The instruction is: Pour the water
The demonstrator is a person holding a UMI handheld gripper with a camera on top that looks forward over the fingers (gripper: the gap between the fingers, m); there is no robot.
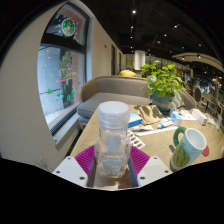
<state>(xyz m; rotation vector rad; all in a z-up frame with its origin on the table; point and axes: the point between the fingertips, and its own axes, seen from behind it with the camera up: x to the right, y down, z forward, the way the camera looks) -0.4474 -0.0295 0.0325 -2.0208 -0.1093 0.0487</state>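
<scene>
A clear plastic bottle (113, 140) with a white cap stands upright between my fingers, water showing in its lower part. My gripper (112, 160) is shut on the bottle: both magenta pads (86, 158) press on its sides. The bottle is held above the wooden table (90, 132). A green and white mug (186, 146) with a handle stands on the table to the right of the fingers.
A potted green plant (161, 82) stands further back on the table, with papers and small items (150, 116) before it. A large window (62, 70) is on the left wall, with a grey bench (115, 90) beyond the table.
</scene>
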